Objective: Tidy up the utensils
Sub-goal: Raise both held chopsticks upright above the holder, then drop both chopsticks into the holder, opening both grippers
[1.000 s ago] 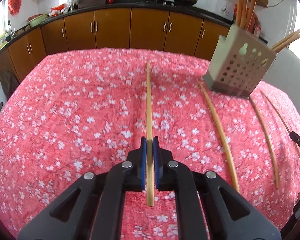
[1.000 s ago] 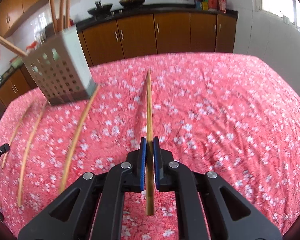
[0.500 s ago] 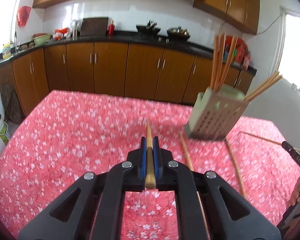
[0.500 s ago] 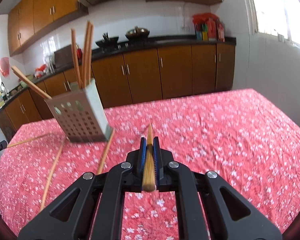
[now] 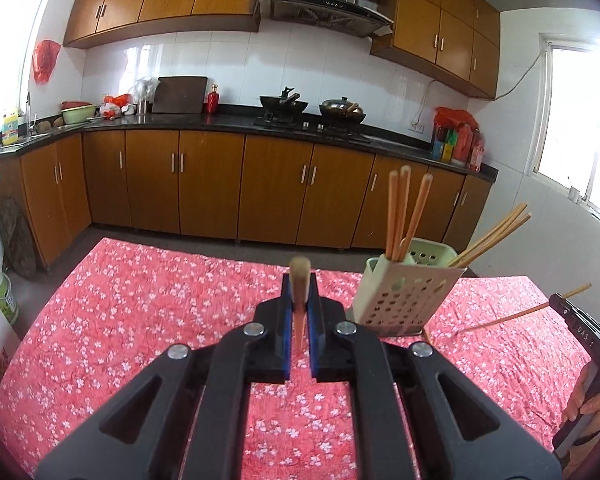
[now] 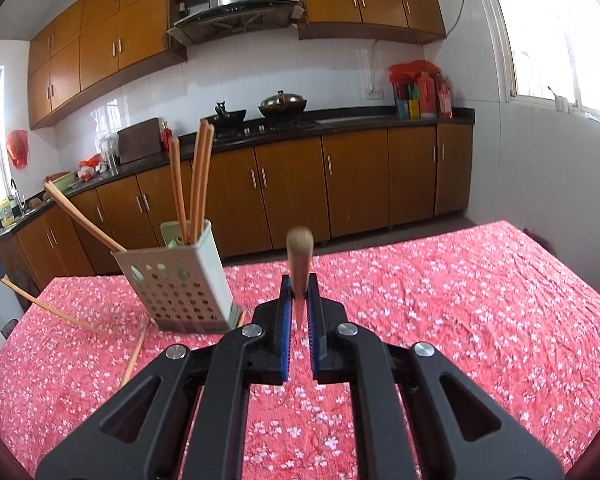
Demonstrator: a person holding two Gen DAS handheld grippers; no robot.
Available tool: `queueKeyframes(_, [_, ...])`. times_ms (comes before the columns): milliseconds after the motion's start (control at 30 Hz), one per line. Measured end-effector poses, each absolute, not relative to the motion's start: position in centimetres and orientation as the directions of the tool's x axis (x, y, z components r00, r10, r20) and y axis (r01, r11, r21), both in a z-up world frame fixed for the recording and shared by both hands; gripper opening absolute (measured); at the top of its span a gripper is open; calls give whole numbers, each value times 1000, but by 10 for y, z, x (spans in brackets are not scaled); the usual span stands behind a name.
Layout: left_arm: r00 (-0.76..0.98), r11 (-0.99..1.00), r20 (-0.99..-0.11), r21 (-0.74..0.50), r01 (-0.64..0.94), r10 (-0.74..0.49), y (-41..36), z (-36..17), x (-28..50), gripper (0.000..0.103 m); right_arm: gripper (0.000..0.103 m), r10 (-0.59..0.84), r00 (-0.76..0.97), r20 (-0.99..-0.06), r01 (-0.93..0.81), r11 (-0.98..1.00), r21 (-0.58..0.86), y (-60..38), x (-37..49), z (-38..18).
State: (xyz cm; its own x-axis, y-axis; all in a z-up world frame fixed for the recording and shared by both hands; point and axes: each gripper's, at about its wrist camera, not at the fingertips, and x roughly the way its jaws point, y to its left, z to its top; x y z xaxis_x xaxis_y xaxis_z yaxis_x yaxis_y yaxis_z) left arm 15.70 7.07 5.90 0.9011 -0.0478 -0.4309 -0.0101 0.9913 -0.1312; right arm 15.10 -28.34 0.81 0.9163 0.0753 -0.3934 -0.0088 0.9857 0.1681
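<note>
Holding one chopstick (image 5: 299, 280) each, left tool (image 5: 299, 340) and right tool (image 6: 299, 332) pinch theirs above the tabletop (image 5: 140, 312). Holder (image 5: 404, 292) already has several; at least one loose chopstick (image 6: 134, 354) remains beside it.

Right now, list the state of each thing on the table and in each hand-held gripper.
Left hand-held gripper: shut on a chopstick.
Right hand-held gripper: shut on another chopstick.
Utensil holder: upright, six chopsticks inside.
Loose chopstick: flat on the tablecloth.
</note>
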Motion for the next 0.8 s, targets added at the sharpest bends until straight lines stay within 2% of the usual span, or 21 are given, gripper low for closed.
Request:
queueKeyframes(167, [913,989,-394,-140,57,-108,57,80,154,7,8,130,935,-331,-60,975,212,-283,149,41])
queueKeyframes(467, [943,973,-261,-161,166,-204,18,138,166,7,8,241,960,-140,-196,941,275,-263,145,110])
queueKeyframes(700, [979,976,-118,-159,146,-165,-11,181,195,7,8,216,976,-20,-201,935,292,-244,174,134])
queueKeyframes(800, [987,979,-87,-164,122,-137,-17,188,213,7,8,195,981,-4,-186,939,289,-239,190,133])
